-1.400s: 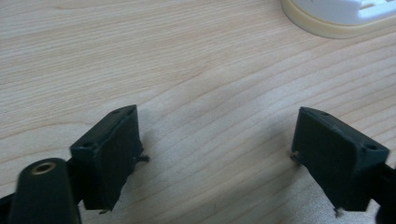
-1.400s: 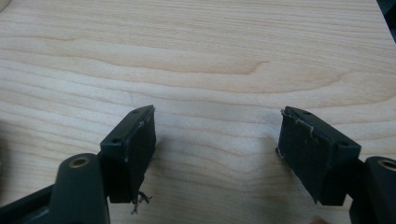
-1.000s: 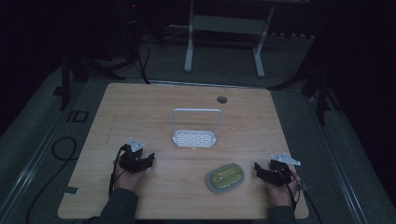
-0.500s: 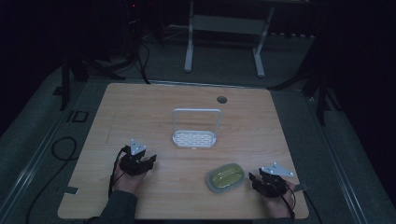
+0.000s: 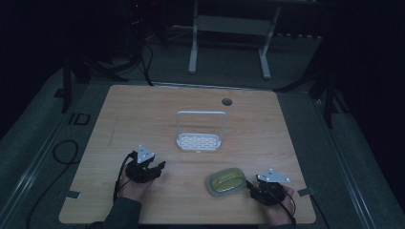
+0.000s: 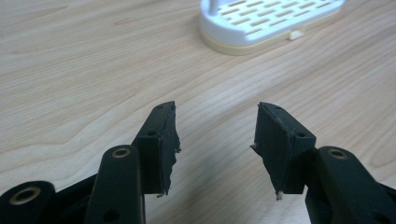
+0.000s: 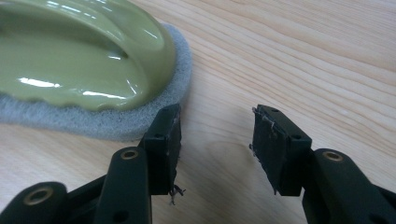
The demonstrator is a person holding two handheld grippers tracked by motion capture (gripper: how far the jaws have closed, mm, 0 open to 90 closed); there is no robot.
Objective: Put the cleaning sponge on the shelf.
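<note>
Sponge [image 7: 84, 60]: cut off top-left, beside right claw [image 7: 215, 135] | both claws agape, empty | left claw [image 6: 215, 135]: rack [image 6: 266, 21] cropped.

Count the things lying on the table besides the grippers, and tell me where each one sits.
2. A white slotted rack with an upright handle stands near the table's middle; a green-topped scrubbing sponge lies toward the near edge, just beside the right gripper.

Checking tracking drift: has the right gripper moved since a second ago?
Yes. The right gripper has shifted left toward the green scrubber, which has stayed put; it now sits right beside it.
</note>
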